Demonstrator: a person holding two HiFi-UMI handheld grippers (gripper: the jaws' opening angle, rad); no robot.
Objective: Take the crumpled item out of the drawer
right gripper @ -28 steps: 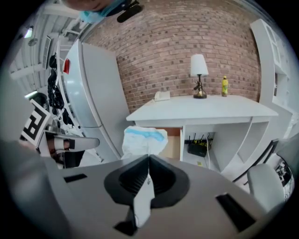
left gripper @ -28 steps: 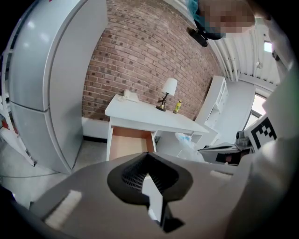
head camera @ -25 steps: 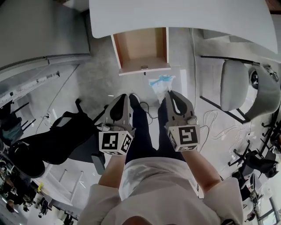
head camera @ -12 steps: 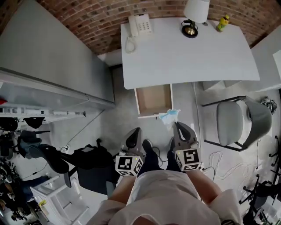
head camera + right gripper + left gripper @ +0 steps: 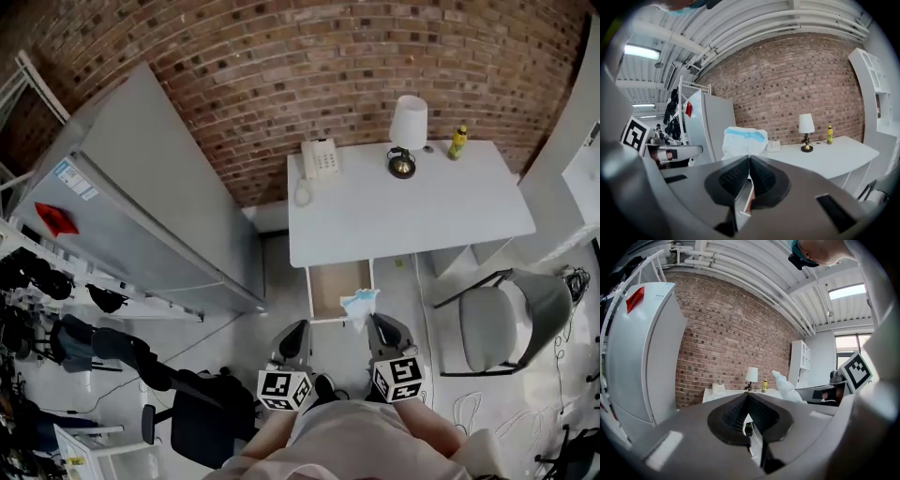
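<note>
We see the white table (image 5: 403, 211), its drawer (image 5: 339, 289) pulled open beneath. Our left gripper (image 5: 298, 328) has its jaws pressed together, empty. Our right gripper (image 5: 377, 321) pinches the crumpled item (image 5: 359, 302) (white with blue), outside the drawer, by its front corner.

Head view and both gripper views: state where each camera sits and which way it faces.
Head view: on the person's head, looking steeply down at the desk and open drawer; forearms, left tool and right tool show.
Left gripper view: on the left tool, facing along its shut jaws toward the brick wall; right tool's marker cube at right.
Right gripper view: on the right tool, facing that wall past the crumpled item it grips; left tool's marker cube at left.
Shared: both gripper views show the lamp and bottle.
</note>
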